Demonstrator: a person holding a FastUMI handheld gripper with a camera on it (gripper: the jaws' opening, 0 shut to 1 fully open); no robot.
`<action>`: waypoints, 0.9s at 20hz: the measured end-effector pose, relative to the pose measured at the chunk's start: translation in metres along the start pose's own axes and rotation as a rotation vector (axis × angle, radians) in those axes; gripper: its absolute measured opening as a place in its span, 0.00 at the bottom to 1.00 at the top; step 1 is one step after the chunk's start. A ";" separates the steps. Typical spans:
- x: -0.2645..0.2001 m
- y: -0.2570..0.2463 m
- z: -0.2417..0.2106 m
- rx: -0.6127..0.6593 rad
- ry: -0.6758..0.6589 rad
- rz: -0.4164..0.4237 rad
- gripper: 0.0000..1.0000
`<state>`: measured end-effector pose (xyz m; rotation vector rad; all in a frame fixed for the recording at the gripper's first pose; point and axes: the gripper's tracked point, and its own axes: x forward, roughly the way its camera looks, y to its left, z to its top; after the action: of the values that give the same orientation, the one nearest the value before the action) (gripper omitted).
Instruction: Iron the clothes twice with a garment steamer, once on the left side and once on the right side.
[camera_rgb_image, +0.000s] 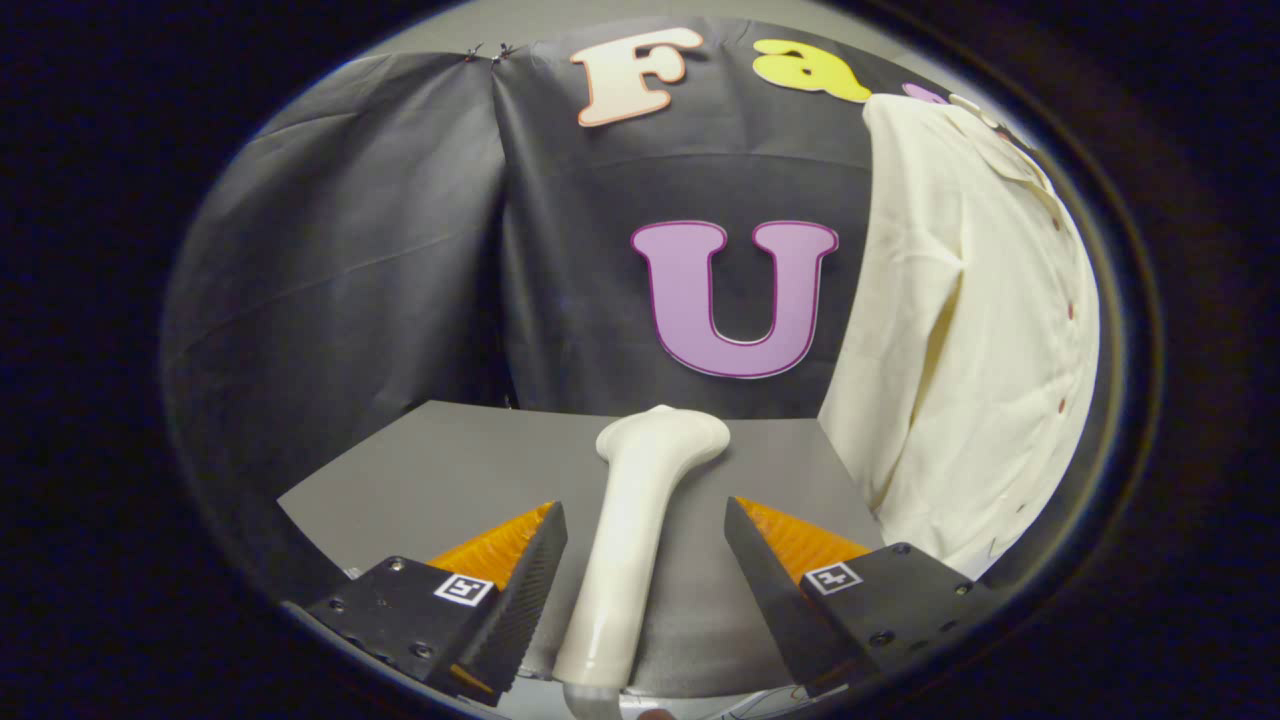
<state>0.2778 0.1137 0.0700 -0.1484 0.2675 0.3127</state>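
The garment steamer is lying on the grey table, its long cream handle running between the two fingers of the gripper and its broader head pointing away toward the 12 o'clock direction, just beyond the fingertips. The handle's near end is passing out of sight below the fingers.

The gripper is standing spread. The left finger is sitting at about 9 o'clock from the handle and the right finger at about 3 o'clock. The left finger's ribbed black pad is lying just beside the handle; whether it is touching cannot be told. The right finger is standing clearly apart from it, with bare table showing in the gap. Neither finger is pressing on the steamer. Each finger is showing an orange outer face and carrying a small square marker on its black base.

The shirt, cream-white with a row of small dark buttons, is hanging upright at roughly 2 o'clock from the steamer's head, in front of the black cloth wall. Its lower edge is reaching down to the table's far right corner, well apart from the steamer.
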 end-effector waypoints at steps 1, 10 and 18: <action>0.007 0.001 0.005 -0.016 0.002 -0.003 0.98; 0.031 0.013 -0.020 0.015 0.283 -0.041 0.74; 0.022 0.020 0.014 0.103 0.115 0.022 0.48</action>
<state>0.2954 0.1411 0.0752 -0.0617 0.3982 0.3124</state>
